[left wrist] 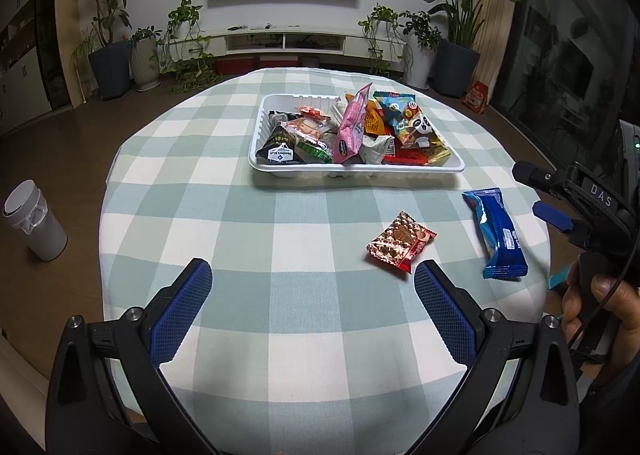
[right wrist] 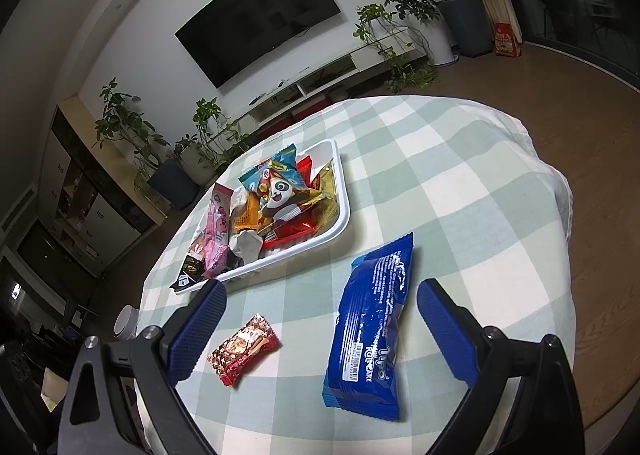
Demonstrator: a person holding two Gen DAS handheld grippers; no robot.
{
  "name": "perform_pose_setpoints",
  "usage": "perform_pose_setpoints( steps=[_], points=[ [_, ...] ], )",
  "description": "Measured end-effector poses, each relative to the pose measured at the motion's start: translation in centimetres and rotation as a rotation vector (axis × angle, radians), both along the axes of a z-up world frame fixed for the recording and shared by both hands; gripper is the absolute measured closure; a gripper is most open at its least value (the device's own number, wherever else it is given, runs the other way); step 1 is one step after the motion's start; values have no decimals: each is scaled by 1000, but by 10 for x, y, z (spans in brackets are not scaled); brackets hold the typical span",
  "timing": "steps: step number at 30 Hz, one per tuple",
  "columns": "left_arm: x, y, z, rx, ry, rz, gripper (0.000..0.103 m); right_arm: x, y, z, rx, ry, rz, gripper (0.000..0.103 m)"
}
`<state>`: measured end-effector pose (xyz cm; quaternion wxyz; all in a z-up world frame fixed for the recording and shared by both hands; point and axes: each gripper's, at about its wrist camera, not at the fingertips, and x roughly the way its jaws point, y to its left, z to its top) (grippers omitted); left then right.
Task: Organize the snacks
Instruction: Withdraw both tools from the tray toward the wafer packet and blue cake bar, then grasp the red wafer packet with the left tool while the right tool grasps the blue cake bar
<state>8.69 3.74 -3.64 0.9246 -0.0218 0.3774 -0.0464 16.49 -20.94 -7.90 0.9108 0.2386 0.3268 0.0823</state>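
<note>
A white tray (left wrist: 456, 166) heaped with several snack packets stands mid-table; in the right wrist view the tray (right wrist: 343, 191) lies ahead and left. Two packets lie loose on the checked cloth: a small red patterned snack (left wrist: 401, 241) (right wrist: 243, 348) and a long blue cake packet (left wrist: 496, 233) (right wrist: 370, 331). My left gripper (left wrist: 313, 317) is open above bare cloth, the red snack just beyond its right finger. My right gripper (right wrist: 320, 333) is open and hovers over the cloth, with both loose packets showing between its fingers. In the left wrist view the right gripper (left wrist: 530, 191) sits at the right edge, held by a hand.
The round table with a green-and-white checked cloth (left wrist: 248, 215) drops off to wooden floor on all sides. A white bin (left wrist: 34, 221) stands on the floor at left. Potted plants, a TV and a low cabinet line the far wall.
</note>
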Motion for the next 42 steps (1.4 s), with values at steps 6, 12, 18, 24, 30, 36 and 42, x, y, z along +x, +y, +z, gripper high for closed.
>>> perform_pose_setpoints(
  steps=[6, 12, 18, 24, 30, 36, 42],
  points=[
    [1, 0, -4, 4, 10, -3, 0, 0, 0, 0, 0, 2, 2, 5],
    [9, -1, -14, 22, 42, -27, 0, 0, 3, 1, -12, -2, 2, 5],
    [37, -17, -24, 73, 125, -166, 0, 0, 6, 1, -17, 0, 21, 5],
    [69, -45, -37, 121, 219, -297, 1, 2, 4, -1, 0, 14, 30, 5],
    [92, -72, -42, 185, 247, -381, 2, 4, -2, -4, 29, 32, 30, 5],
    [122, -89, -56, 223, 339, -439, 21, 6, -6, -7, 71, 51, 37, 5],
    [135, -93, -69, 213, 398, -483, 41, 8, -9, -11, 97, 73, 48, 5]
  ],
)
